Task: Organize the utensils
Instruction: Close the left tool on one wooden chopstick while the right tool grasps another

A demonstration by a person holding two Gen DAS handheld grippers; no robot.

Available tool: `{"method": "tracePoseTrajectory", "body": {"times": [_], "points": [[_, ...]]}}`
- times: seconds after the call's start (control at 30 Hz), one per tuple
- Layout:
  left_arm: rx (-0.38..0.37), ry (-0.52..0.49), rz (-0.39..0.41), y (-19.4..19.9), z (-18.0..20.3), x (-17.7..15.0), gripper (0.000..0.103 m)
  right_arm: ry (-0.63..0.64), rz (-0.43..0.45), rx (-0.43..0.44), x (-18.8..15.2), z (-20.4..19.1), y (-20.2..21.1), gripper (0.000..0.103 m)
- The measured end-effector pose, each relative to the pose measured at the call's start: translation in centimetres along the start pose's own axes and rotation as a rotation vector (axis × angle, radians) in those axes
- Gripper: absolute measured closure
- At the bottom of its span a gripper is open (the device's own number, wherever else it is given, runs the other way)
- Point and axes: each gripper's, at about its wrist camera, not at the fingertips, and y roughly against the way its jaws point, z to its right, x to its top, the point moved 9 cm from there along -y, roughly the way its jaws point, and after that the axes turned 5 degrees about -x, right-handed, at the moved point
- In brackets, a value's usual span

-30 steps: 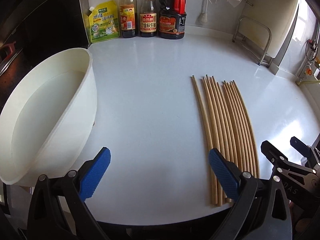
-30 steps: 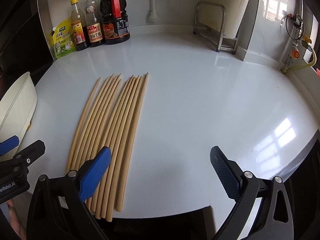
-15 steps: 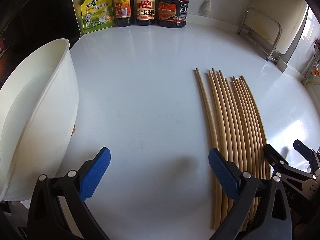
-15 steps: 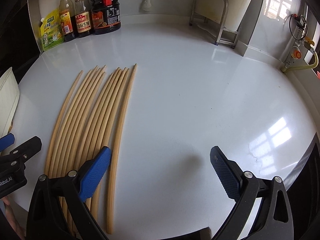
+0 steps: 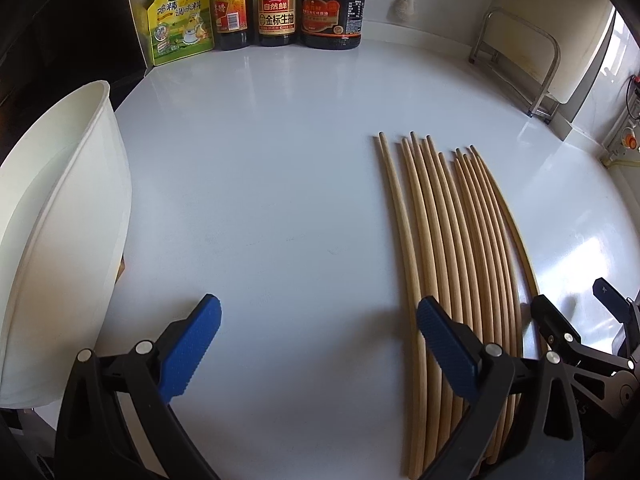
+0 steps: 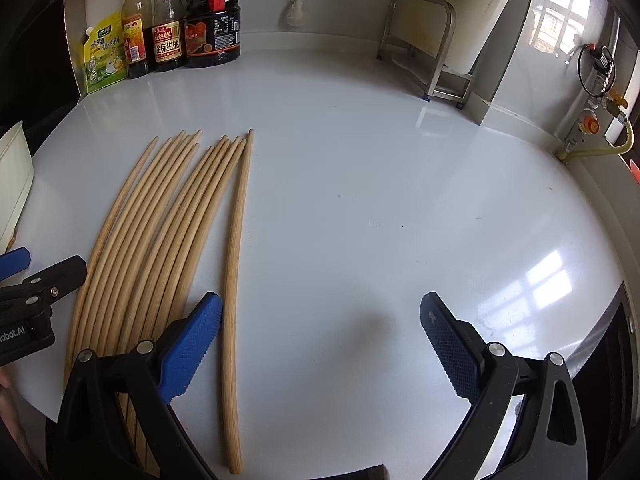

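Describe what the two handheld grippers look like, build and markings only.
Both match. The left gripper and right gripper have black plastic scissor-style arms with silver rivets, ending in blue fingers with a cross-hatched grip texture. White lettering ending "robot.AI" marks the left gripper's body in the right wrist view. No cables show.

Left wrist view: mounted low on the left gripper point(image 5: 318, 350), close above the white countertop point(image 5: 280, 200), facing 12 o'clock toward the sauce bottles point(image 5: 280, 4). The white basin point(image 5: 60, 220) fills 9 o'clock; the chopsticks point(image 5: 452, 260) lie at 3 to 5 o'clock.

Right wrist view: the same low, close forward aim from the right gripper point(image 6: 320, 350). Chopsticks point(image 6: 160, 240) sit at 8 to 10 o'clock, bottles point(image 6: 192, 28) at 11 o'clock.

Both views share the countertop, chopsticks, bottles, basin and metal rack point(image 6: 424, 40).
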Motion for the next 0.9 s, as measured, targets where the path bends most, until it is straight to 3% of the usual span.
{"method": "tracePoseTrajectory", "body": {"times": [0.5, 0.57, 0.63, 0.77, 0.83, 0.9], "points": [[0.023, -0.024, -0.004, -0.1, 0.2, -0.6, 0.009, 0.035, 0.055, 0.021, 0.4, -0.8, 0.2, 0.013], [0.018, -0.038, 0.006, 0.1, 0.4, -0.6, 0.018, 0.042, 0.059, 0.038, 0.4, -1.2, 0.3, 0.022], [0.005, -0.054, 0.01, 0.4, 0.8, -0.4, 0.037, 0.05, 0.059, 0.06, 0.5, -1.7, 0.5, 0.031], [-0.029, -0.083, 0.002, 0.8, 2.1, -0.7, 0.061, 0.076, 0.055, 0.116, 0.6, -2.9, 0.8, 0.057], [-0.05, -0.091, -0.004, 0.9, 2.5, -0.9, 0.081, 0.069, 0.04, 0.165, 0.6, -3.3, 0.8, 0.067], [-0.074, -0.084, -0.013, 1.0, 2.7, -1.0, 0.094, 0.079, 0.039, 0.168, 0.6, -3.5, 0.9, 0.078]]}}
